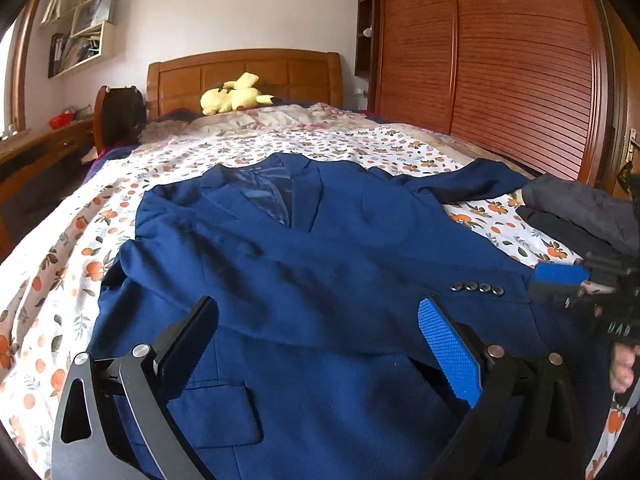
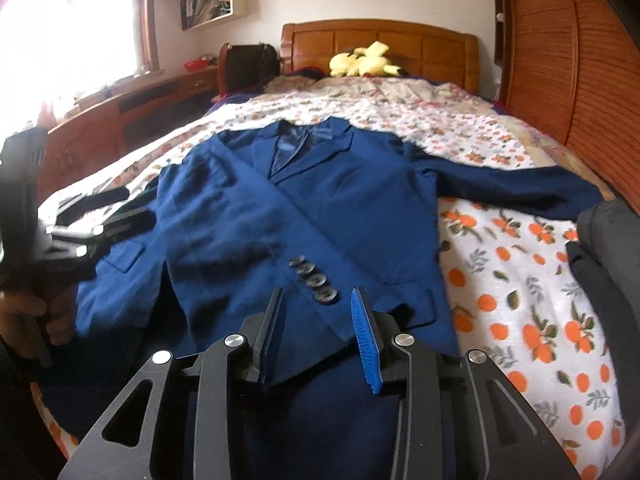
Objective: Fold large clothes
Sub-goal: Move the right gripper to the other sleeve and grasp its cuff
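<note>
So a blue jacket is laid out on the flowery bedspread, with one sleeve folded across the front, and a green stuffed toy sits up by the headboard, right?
Nearly. The stuffed toy by the headboard is yellow, not green; the right wrist view shows it plainly. The rest holds: the blue jacket lies on the flowery bedspread with one sleeve folded across its front.

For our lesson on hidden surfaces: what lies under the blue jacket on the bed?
The blue jacket lies on the orange-print bedsheet, which shows all around it. Whatever sits directly beneath the jacket is covered and cannot be seen.
</note>
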Tool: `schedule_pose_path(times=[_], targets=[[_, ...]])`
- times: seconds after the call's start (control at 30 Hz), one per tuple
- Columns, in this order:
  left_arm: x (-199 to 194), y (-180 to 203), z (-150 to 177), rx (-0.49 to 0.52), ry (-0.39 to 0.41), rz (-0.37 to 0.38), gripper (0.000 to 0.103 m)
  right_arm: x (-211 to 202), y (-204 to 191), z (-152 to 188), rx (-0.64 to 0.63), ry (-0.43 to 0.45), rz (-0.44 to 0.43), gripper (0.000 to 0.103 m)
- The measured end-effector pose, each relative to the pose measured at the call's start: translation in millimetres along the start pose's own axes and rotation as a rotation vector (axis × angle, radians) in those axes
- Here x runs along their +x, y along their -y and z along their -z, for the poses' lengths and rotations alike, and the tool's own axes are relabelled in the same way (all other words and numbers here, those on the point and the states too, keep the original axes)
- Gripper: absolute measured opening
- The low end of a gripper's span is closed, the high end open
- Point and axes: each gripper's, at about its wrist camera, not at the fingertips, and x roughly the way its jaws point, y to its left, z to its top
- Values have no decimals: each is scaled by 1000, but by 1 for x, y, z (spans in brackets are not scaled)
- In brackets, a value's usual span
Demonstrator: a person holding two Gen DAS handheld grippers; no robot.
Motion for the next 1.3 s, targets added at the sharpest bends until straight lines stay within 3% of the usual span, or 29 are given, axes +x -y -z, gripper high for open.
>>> schedule_pose_path(times=[0.4, 0.53, 0.83, 1.13, 1.3], targets=[[-12, 12, 4, 49, 62, -19, 101, -8, 53, -55, 15, 50, 155, 40], [-13, 13, 3, 49, 67, -18, 101, 3, 71, -77, 16, 48, 197, 52], [-16, 14, 3, 49, 80, -22, 101, 65, 124, -107, 75, -19, 254, 53], [-17, 15, 4, 56, 91, -23, 101, 131, 178, -110, 196, -106, 328, 53], [-19, 16, 4, 59, 96, -21, 101, 151, 199, -108, 269, -124, 371, 72]])
